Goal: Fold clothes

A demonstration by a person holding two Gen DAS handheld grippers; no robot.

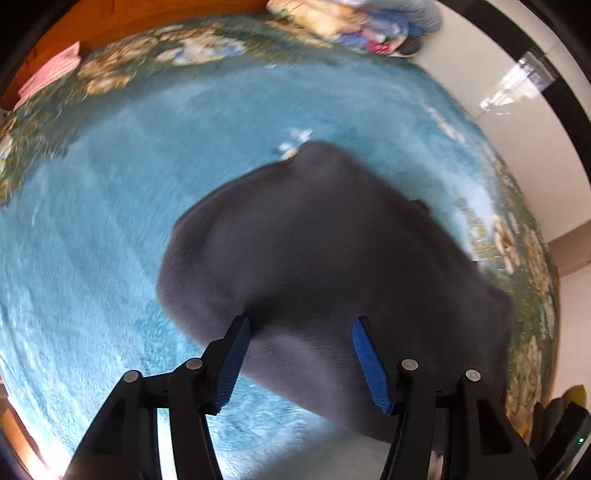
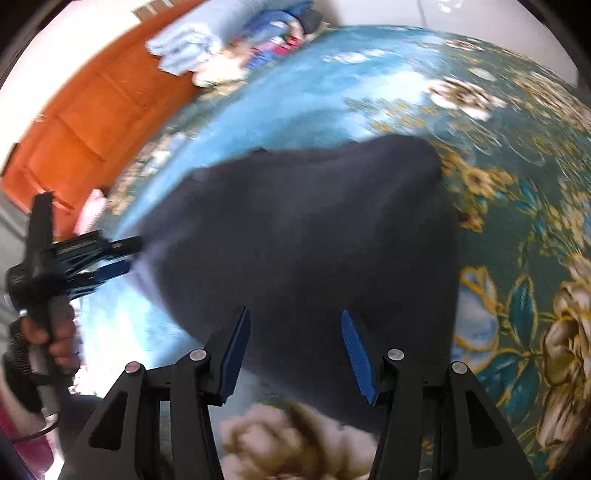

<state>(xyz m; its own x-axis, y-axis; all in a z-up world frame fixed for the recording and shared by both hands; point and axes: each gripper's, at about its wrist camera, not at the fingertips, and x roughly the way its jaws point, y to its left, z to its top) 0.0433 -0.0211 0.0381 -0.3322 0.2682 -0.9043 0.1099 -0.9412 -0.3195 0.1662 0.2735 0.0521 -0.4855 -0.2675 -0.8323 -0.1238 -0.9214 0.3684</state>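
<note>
A dark grey folded garment (image 1: 317, 258) lies on a blue floral bedspread (image 1: 92, 229). My left gripper (image 1: 301, 332) hovers over the garment's near edge with its blue pads (image 1: 364, 354) spread apart and nothing pinched between them. In the right wrist view the same dark garment (image 2: 306, 229) fills the middle, and my right gripper (image 2: 295, 325) stands open above its near edge, holding nothing. The left gripper (image 2: 107, 258) also shows at the left edge of that view, held in a person's hand (image 2: 55, 332), its tips beside the garment's left side.
A pile of colourful clothes (image 1: 354, 26) sits at the far end of the bed. An orange wooden headboard (image 2: 81, 122) stands behind, with a pink striped cloth (image 1: 51, 74) by it. The bedspread's flowered border (image 2: 535, 258) runs along the right.
</note>
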